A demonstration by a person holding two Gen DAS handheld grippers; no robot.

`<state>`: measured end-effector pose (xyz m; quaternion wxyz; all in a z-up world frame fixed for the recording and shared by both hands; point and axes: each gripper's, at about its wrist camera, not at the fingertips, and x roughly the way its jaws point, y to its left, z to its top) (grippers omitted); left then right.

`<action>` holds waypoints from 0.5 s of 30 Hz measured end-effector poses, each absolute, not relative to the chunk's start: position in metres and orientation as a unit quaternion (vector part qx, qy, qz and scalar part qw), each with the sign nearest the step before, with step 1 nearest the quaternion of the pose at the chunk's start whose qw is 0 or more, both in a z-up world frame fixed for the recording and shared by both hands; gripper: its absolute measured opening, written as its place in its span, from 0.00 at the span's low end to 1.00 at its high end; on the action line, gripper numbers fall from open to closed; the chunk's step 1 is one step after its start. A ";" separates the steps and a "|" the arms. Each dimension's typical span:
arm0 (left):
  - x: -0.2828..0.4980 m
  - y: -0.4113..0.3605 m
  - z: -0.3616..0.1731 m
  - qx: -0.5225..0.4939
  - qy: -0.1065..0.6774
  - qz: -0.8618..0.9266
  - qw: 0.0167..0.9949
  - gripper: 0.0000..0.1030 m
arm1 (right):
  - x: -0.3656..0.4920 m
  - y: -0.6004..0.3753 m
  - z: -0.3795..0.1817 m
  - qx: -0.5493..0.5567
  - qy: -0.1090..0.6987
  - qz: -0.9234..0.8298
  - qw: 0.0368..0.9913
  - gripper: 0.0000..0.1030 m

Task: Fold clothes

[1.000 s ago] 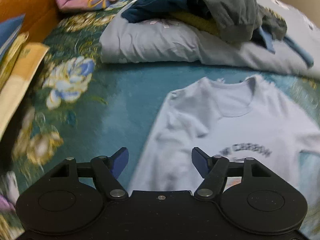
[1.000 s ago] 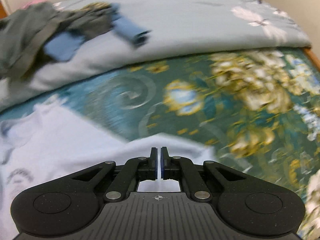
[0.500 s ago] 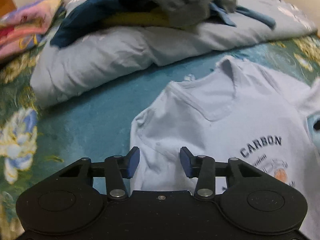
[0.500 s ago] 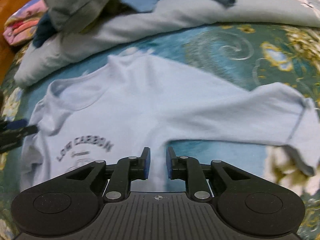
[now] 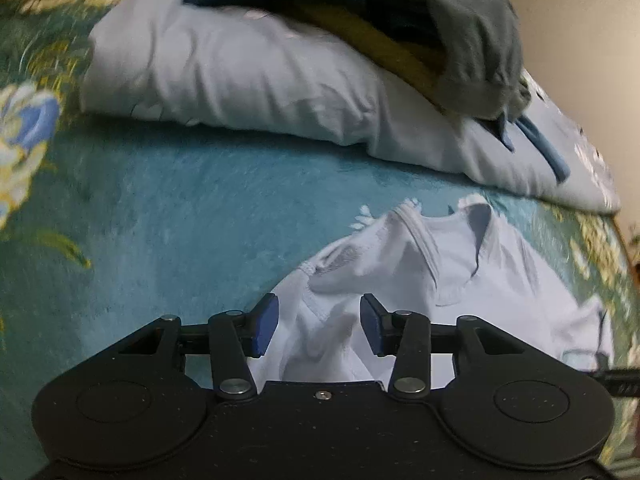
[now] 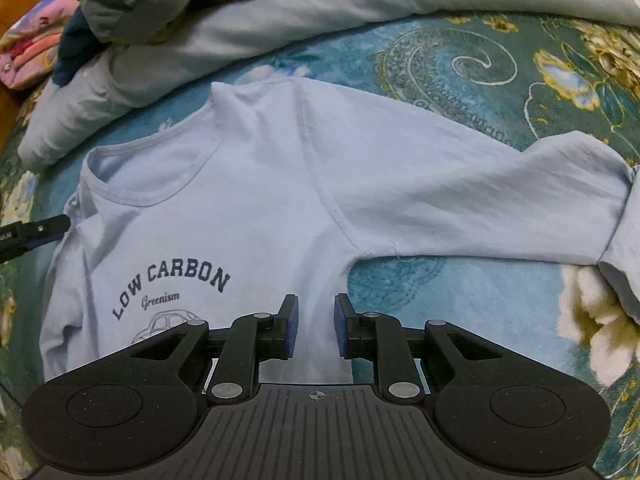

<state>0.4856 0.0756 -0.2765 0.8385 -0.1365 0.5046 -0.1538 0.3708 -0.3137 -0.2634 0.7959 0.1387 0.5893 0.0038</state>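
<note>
My right gripper (image 6: pixel 316 326) jaws apart, over side edge of light blue shirt (image 6: pixel 256 184). My left gripper (image 5: pixel 319 326) jaws apart too, bunched shirt shoulder between them, not pinched. Shirt flat on teal flowery bedspread (image 6: pixel 472 64), one sleeve (image 6: pixel 480 200) stretched sideways. Behind: pale folded quilt (image 5: pixel 240 76), clothes pile (image 5: pixel 440 24) on top.

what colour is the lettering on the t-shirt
Dark navy lettering on the pale blue t-shirt, clearest in the right wrist view.

Left claw (image 5: pixel 316 326) and right claw (image 6: pixel 316 326) both gape, empty.
</note>
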 end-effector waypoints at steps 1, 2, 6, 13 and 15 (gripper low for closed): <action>0.485 0.079 -0.277 -0.150 0.506 -0.147 0.836 0.33 | 0.372 -0.313 -0.264 0.138 0.590 0.006 0.796 0.17; 0.484 0.080 -0.274 -0.151 0.503 -0.139 0.840 0.30 | 0.373 -0.312 -0.264 0.137 0.590 0.008 0.796 0.17; 0.467 0.068 -0.258 -0.066 0.493 -0.120 0.859 0.29 | 0.377 -0.309 -0.266 0.138 0.592 0.016 0.794 0.17; 0.443 0.039 -0.271 0.085 0.520 -0.128 0.840 0.26 | 0.383 -0.305 -0.269 0.141 0.595 0.027 0.791 0.19; 0.443 0.042 -0.273 0.070 0.526 -0.122 0.839 0.01 | 0.384 -0.305 -0.269 0.141 0.596 0.029 0.790 0.20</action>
